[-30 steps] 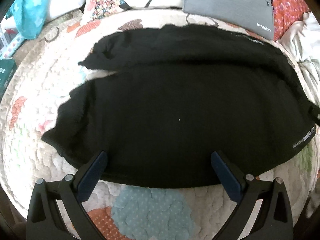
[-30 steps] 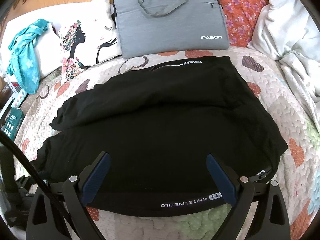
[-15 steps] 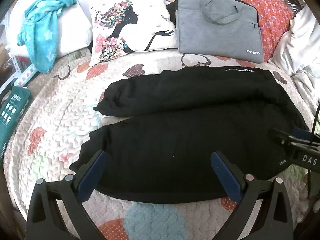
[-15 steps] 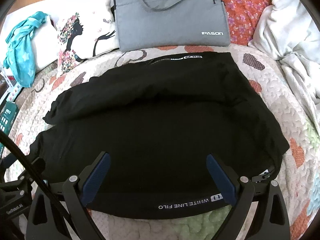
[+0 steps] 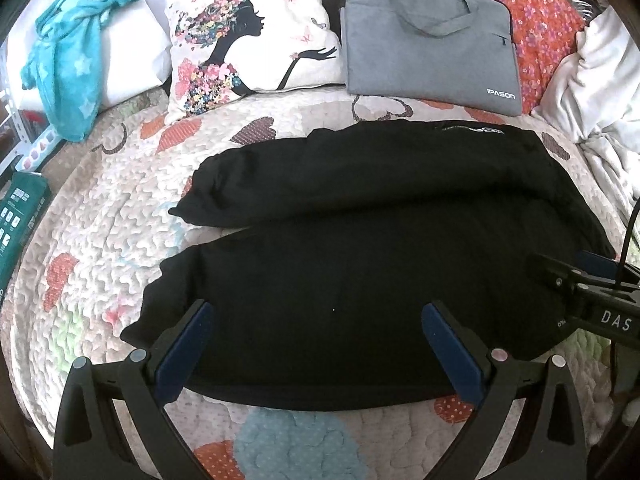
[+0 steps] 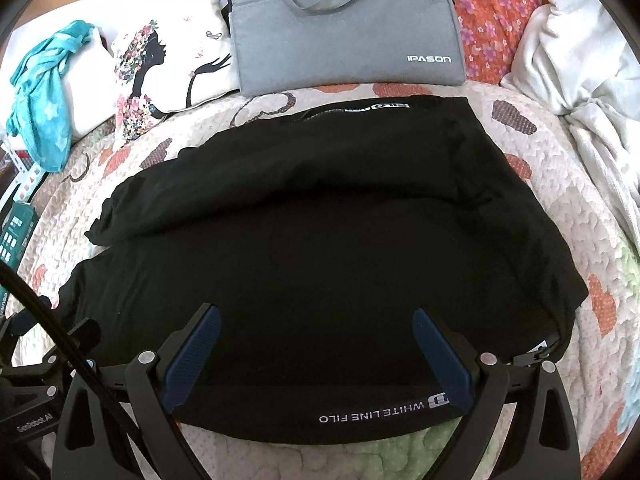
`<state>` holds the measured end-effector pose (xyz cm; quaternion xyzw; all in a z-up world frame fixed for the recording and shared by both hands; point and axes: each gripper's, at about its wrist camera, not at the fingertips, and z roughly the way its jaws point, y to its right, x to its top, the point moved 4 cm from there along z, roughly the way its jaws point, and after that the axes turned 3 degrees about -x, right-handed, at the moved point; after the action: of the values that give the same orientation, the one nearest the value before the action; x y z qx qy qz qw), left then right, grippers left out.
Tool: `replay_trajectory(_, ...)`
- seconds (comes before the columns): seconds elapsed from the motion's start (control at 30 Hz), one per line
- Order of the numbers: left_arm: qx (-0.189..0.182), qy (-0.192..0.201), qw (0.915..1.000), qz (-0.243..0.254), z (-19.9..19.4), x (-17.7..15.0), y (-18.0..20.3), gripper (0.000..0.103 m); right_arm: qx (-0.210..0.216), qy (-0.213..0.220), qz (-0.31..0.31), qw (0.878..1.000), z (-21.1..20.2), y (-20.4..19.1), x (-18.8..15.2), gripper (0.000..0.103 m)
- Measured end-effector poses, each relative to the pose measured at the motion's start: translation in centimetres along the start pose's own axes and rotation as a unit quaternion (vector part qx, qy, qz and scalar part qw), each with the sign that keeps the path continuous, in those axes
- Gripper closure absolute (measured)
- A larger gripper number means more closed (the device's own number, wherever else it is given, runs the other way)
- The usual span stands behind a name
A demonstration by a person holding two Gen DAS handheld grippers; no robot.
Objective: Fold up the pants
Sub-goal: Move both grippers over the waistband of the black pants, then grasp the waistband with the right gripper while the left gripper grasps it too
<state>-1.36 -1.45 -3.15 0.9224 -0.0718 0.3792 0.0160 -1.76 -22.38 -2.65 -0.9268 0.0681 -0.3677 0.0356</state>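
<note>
Black pants (image 5: pixel 360 248) lie spread flat across a quilted bed, legs pointing left, waistband with white lettering at the right; they also show in the right wrist view (image 6: pixel 320 248). My left gripper (image 5: pixel 318 322) is open and empty, hovering over the near leg by the front edge. My right gripper (image 6: pixel 316 326) is open and empty, hovering over the waistband end; its body shows at the right of the left wrist view (image 5: pixel 588 300).
A grey laptop bag (image 5: pixel 432 36), a printed cushion (image 5: pixel 244 44), a teal cloth on a white pillow (image 5: pixel 68 56) and a red floral pillow (image 5: pixel 552 20) line the back. A white blanket (image 6: pixel 592 80) is bunched at the right. A green box (image 5: pixel 16 224) lies left.
The left gripper has pulled back and risen, so more of the bed and pillows shows. The right gripper has barely moved. The pants have not moved.
</note>
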Motion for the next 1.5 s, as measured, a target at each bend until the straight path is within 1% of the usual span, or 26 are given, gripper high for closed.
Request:
replay_trajectory(0.33,-0.004,0.002,1.0000,0.003,0.2,-0.2,0.2,0.000,-0.001,-0.003,0.003,1.000,0.2,0.1,0.0,0.004)
replay_trajectory(0.43,-0.009,0.008,0.9999,-0.002,0.1,0.1,0.0,0.000,-0.003,-0.003,0.004,1.000,0.3,0.3,-0.1,0.004)
replay_trajectory(0.5,-0.021,0.016,0.9996,-0.014,-0.3,0.8,-0.6,0.000,-0.004,-0.002,0.006,1.000,0.5,0.5,-0.1,0.004)
replay_trajectory(0.53,-0.030,0.021,0.9991,-0.020,-0.6,1.6,-1.1,0.000,-0.006,0.001,0.006,1.000,0.4,0.7,-0.1,0.004)
replay_trajectory(0.57,-0.030,0.032,0.9988,-0.023,-0.9,2.5,-1.7,0.000,-0.011,0.007,0.006,1.000,0.3,0.9,-0.1,0.004)
replay_trajectory(0.63,-0.005,0.059,0.9978,-0.029,-1.6,4.7,-3.3,0.000,-0.017,0.017,0.011,1.000,0.2,1.6,0.1,0.004)
replay_trajectory(0.7,0.003,0.074,0.9964,-0.041,-1.8,6.8,-4.9,0.000,-0.015,0.019,0.021,1.000,0.3,2.1,0.4,0.004)
replay_trajectory(0.77,0.004,0.072,0.9956,-0.060,-1.1,9.1,-6.6,0.000,-0.016,0.018,0.032,0.999,0.6,2.6,0.6,0.004)
replay_trajectory(0.83,-0.004,0.075,0.9938,-0.083,-0.1,11.2,-8.2,0.000,-0.019,0.021,0.036,0.999,0.7,2.8,0.7,0.004)
replay_trajectory(0.9,-0.008,0.075,0.9919,-0.102,1.2,12.7,-9.9,0.000,-0.024,0.029,0.036,0.999,0.5,3.0,1.1,0.004)
replay_trajectory(0.97,-0.003,0.069,0.9917,-0.109,2.7,13.5,-10.9,0.000,-0.022,0.032,0.033,0.999,0.0,3.2,1.8,0.004)
replay_trajectory(1.03,-0.005,0.053,0.9923,-0.112,4.6,13.9,-12.2,0.000,-0.021,0.040,0.021,0.999,-0.7,3.7,3.4,0.004)
replay_trajectory(1.1,-0.022,0.036,0.9922,-0.117,6.4,14.2,-13.1,0.000,-0.028,0.043,-0.013,0.999,-0.6,4.1,5.3,0.004)
replay_trajectory(1.23,-0.061,-0.007,0.9891,-0.134,10.1,14.5,-15.3,0.000,-0.042,0.023,-0.063,0.997,1.3,5.9,10.7,0.004)
replay_trajectory(1.3,-0.063,-0.008,0.9881,-0.140,11.1,14.5,-16.2,0.000,-0.061,0.011,-0.085,0.994,3.5,6.4,14.1,0.004)
replay_trajectory(1.33,-0.067,-0.006,0.9876,-0.142,11.5,14.5,-16.6,0.000,-0.062,0.003,-0.087,0.994,4.4,6.5,15.1,0.004)
replay_trajectory(1.37,-0.069,-0.008,0.9868,-0.146,12.0,14.5,-17.0,0.000,-0.067,-0.010,-0.087,0.994,5.9,6.9,16.8,0.005)
replay_trajectory(1.47,-0.093,-0.011,0.9823,-0.163,12.9,14.4,-17.9,0.000,-0.070,-0.044,-0.093,0.992,9.3,7.2,19.6,0.007)
replay_trajectory(1.5,-0.095,-0.011,0.9817,-0.165,13.1,14.4,-18.1,0.000,-0.073,-0.052,-0.097,0.991,10.3,7.1,20.3,0.007)
